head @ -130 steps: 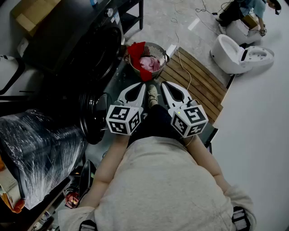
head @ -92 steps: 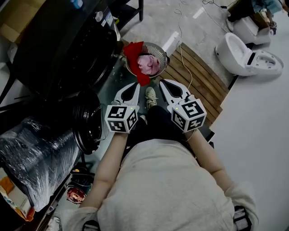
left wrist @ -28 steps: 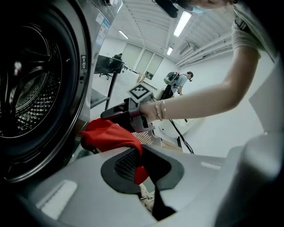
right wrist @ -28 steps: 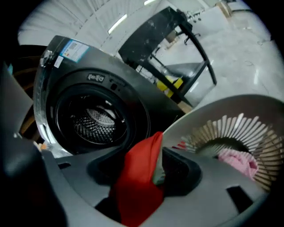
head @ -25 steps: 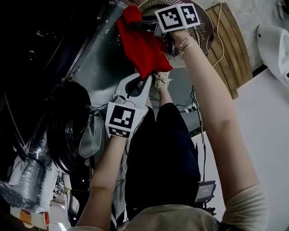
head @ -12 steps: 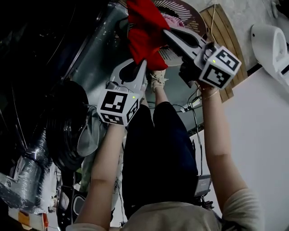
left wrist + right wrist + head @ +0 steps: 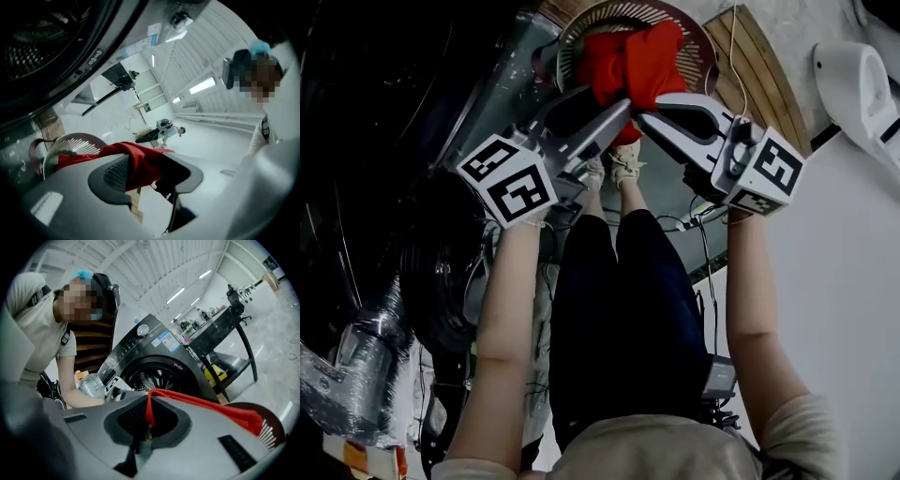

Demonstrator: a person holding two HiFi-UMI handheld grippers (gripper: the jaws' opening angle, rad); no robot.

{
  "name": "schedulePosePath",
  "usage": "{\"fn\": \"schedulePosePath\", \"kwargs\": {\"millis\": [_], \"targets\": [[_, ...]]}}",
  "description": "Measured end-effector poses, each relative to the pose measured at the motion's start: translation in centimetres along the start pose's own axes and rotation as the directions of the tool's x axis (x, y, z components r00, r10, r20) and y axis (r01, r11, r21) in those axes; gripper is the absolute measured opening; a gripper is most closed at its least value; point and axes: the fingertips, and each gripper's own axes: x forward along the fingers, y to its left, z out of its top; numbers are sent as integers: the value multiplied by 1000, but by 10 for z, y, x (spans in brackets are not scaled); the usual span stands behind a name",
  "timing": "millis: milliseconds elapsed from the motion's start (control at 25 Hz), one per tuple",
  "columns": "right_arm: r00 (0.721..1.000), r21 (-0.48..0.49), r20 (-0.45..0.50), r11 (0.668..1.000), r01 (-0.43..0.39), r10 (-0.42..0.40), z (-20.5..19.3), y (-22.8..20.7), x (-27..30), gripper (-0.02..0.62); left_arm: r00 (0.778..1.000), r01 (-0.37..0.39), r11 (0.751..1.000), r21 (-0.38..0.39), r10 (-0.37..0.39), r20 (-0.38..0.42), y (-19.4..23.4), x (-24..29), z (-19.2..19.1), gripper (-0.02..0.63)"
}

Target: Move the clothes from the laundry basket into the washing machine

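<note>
Holding a red garment [image 7: 637, 56] up over the round wire laundry basket [image 7: 701, 37] at the far end of the scene, the person's two grippers meet just on the near side of the basket.

Half a second earlier the garment hung as a long drape toward the person, past the basket's near rim. Now it is gathered higher and bunched over the basket's left and middle.

The right gripper [image 7: 645, 116] was reaching into the basket a second ago and has since come nearer and further right. Its jaws are closed tight on a fold of the red cloth, which its own view shows pinched between the pads.

The left gripper [image 7: 602, 105] has rolled, so its marker cube now faces a different way. Its jaws were closed before and have just been opening. They stand apart, with a flap of the red garment draped loosely between them, not clamped.

In the head view the garment's long axis runs roughly left to right across the basket, with a short tail pointing near, toward the gripper tips. In the right gripper view it stretches as a narrow band from the jaws away to the right, as far as the basket.

The black washing machine [image 7: 140, 341] stands on the left, its drum visible through the round opening.
</note>
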Motion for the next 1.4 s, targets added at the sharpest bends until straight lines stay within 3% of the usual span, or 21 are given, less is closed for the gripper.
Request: {"fn": "schedulePosePath", "kwargs": {"millis": [80,240,320,400,600,760,800,880,1000,1160,1280,1400], "targets": [[1000,15,7,1000,-3,2,-5,-2,0,24,1000,31,997,-70,-31,-1,5,0,-3,239],[999,17,-33,999,-35,35,-16,3,2,25,992,121,974,-192,-125,-10,11,-2,-14,242],[994,-18,-99,999,-46,44,-27,6,5,25,985,172,952,-253,-173,17,12,-3,-14,248],[978,-78,-203,995,-60,43,-44,8,9,25,982,186,942,-280,-186,28,13,-2,-15,308],[947,-162,-320,985,-57,2,-66,6,16,25,989,92,971,-222,-115,-92,26,11,-35,289],[922,-222,-385,974,-38,-52,-80,3,19,25,989,92,967,-238,-116,-90,28,10,-40,146],[917,-232,-393,972,-38,-59,-84,3,20,25,990,84,972,-218,-107,-93,27,10,-42,104],[919,-235,-390,971,-34,-62,-88,5,20,25,991,66,985,-157,-83,-109,24,8,-44,82],[929,-191,-366,981,-24,-49,-92,10,18,25,989,34,997,-70,-43,-142,23,4,-47,31],[947,-70,-318,997,25,-46,-96,9,10,35,986,-24,999,42,30,-162,25,-11,-51,18],[956,-21,-278,996,85,-88,-92,-6,-6,89,985,-80,995,51,87,-151,30,-29,-52,18],[936,-20,-288,979,204,-201,-98,-40,-20,143,981,-160,987,25,162,-109,42,-55,-47,18]]}}
